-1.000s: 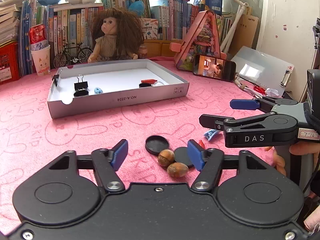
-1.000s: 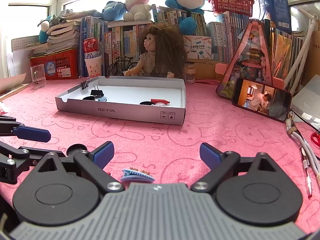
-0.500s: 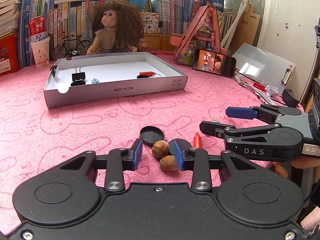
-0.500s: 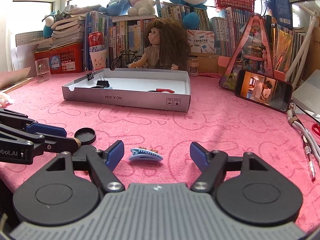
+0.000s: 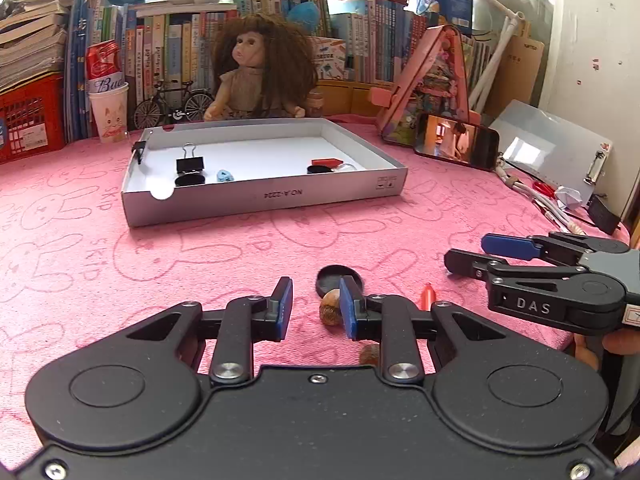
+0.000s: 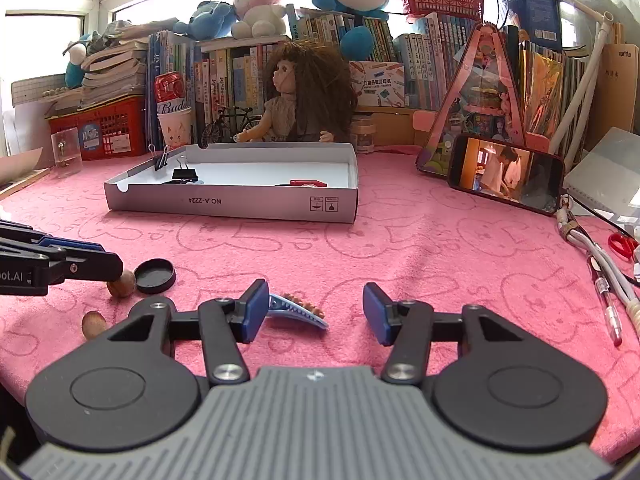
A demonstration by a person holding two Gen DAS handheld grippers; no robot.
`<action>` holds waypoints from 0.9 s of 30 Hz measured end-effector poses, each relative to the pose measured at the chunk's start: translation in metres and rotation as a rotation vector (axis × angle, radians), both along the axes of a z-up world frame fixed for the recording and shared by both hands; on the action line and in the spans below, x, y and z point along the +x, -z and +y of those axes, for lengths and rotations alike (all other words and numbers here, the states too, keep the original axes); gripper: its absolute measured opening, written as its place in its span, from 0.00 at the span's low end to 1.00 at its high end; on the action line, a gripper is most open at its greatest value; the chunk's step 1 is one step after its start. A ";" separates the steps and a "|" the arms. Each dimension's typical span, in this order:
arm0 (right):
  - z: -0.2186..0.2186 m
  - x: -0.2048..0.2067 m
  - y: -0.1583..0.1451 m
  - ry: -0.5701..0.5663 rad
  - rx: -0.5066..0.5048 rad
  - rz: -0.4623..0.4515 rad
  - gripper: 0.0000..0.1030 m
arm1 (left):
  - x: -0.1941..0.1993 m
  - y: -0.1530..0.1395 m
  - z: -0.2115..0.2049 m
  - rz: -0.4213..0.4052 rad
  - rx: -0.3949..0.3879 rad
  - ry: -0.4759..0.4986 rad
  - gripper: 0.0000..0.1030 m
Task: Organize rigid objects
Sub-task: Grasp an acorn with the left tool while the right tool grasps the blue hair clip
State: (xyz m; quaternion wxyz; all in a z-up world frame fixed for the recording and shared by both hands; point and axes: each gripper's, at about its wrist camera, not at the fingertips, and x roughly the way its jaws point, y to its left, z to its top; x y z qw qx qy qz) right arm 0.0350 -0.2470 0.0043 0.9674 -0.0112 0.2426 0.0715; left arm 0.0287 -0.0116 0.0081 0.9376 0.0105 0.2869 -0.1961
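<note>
The left gripper (image 5: 316, 312) has just been narrowing its jaws, and they are nearly closed but clench nothing; a brown hazelnut (image 5: 330, 310) sits between them against the right-side pad, with bare cloth showing between it and the left-side pad. The right gripper (image 6: 316, 312) has also just been closing; its jaws are released, with a blue hair clip (image 6: 298, 311) lying between them, touching the left-side pad and well clear of the right-side one.

Risks, as I judge them: the hazelnut is round, hard and smooth, so a one-sided push may roll it out past the jaw tips toward the black round cap (image 5: 338, 278) just beyond; a second hazelnut (image 5: 369, 354) lies under the right-side finger and may get nudged or trapped. The hair clip is thin, long and tapered, glossy plastic with a toothed brown edge; squeezed off-centre it may pivot or skid flat under the pad instead of rising. The fluffy pink towel on the tabletop (image 5: 120, 260) can snag its teeth.

A small red pointed piece (image 5: 427, 296) stands right of the left jaws. The shallow grey cardboard tray (image 5: 264, 200), far ahead of both jaws, already holds binder clips and other small bits; these pieces remain outside it.
</note>
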 end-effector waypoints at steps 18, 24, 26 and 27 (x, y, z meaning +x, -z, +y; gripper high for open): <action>0.004 -0.007 0.006 0.015 -0.007 -0.006 0.58 | 0.003 0.010 -0.009 0.053 -0.029 0.001 0.17; 0.004 -0.013 0.003 0.034 0.021 -0.012 0.58 | 0.001 0.009 -0.009 0.037 -0.029 0.001 0.16; 0.005 -0.012 0.003 0.039 0.033 -0.004 0.58 | 0.001 0.008 -0.009 0.032 -0.030 -0.001 0.16; 0.005 -0.012 0.003 0.042 0.036 0.002 0.58 | 0.000 0.007 -0.008 0.029 -0.031 -0.001 0.16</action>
